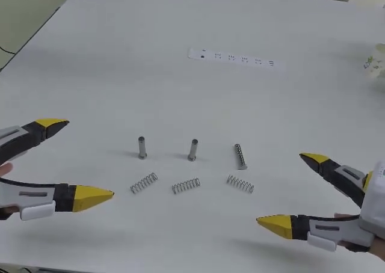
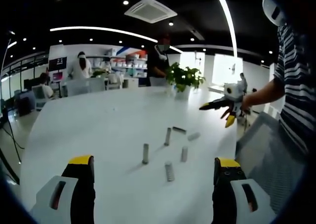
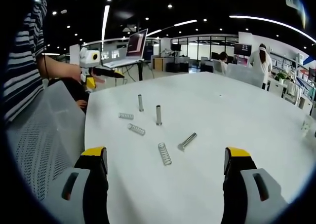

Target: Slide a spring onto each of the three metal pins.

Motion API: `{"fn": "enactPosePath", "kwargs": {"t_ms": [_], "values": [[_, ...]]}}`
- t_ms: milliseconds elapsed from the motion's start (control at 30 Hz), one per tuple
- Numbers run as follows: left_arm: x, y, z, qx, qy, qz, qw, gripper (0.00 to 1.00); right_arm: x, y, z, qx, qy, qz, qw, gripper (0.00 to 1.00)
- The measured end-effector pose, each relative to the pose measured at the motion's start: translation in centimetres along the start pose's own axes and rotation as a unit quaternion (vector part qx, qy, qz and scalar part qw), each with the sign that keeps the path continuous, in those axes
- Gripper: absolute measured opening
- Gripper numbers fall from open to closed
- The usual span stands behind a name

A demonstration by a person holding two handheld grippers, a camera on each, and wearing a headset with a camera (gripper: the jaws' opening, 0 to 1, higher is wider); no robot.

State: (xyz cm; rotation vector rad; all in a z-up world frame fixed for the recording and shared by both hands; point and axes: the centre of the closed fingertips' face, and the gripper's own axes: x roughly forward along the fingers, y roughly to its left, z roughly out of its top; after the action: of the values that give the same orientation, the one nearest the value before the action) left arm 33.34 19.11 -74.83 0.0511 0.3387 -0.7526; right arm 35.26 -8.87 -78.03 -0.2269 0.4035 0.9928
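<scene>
left claw (image 1: 89, 159): jaws spread wide, nothing held; well left of the middle pin (image 1: 192, 150)
right claw (image 1: 280, 189): jaws spread wide, nothing held; well right of the middle pin, nearer the person
pins: middle pin stood upright on the worktop (image 1: 120, 74); left pin (image 1: 142, 147) upright, near it on the left; right pin (image 1: 240, 156) laid flat, near it on the right
springs: left spring (image 1: 144, 183), middle spring (image 1: 186, 186), right spring (image 1: 240, 184) laid loose in a row just in front of the middle pin; none seated on a pin
spring handling: judged light, thin-wired, easily squashed or flicked away; best pinched gently across the coils near one end, bore left clear
pin handling: judged stiff, smooth, easily tipped; the flat one likely to need steadying by its head end
progress: judged not started
</scene>
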Motion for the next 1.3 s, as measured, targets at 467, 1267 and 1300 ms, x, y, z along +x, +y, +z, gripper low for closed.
{"fn": "enactPosePath", "kwargs": {"t_ms": [467,1267,1300], "values": [[-0.1,0.5,0.1,0.002,0.001,0.001,1.0000,0.98,1.7,-0.7,2.3,0.041,-0.006,0.009,0.9991,0.92],[-0.1,0.4,-0.4,0.001,0.010,-0.003,0.9999,0.97,5.0,-3.6,2.9,0.140,0.071,-0.013,0.9875,0.54],[-0.1,0.4,-0.4,0.001,0.011,-0.003,0.9999,0.97,5.2,-3.7,2.7,0.138,0.082,-0.013,0.9869,0.50]]}}
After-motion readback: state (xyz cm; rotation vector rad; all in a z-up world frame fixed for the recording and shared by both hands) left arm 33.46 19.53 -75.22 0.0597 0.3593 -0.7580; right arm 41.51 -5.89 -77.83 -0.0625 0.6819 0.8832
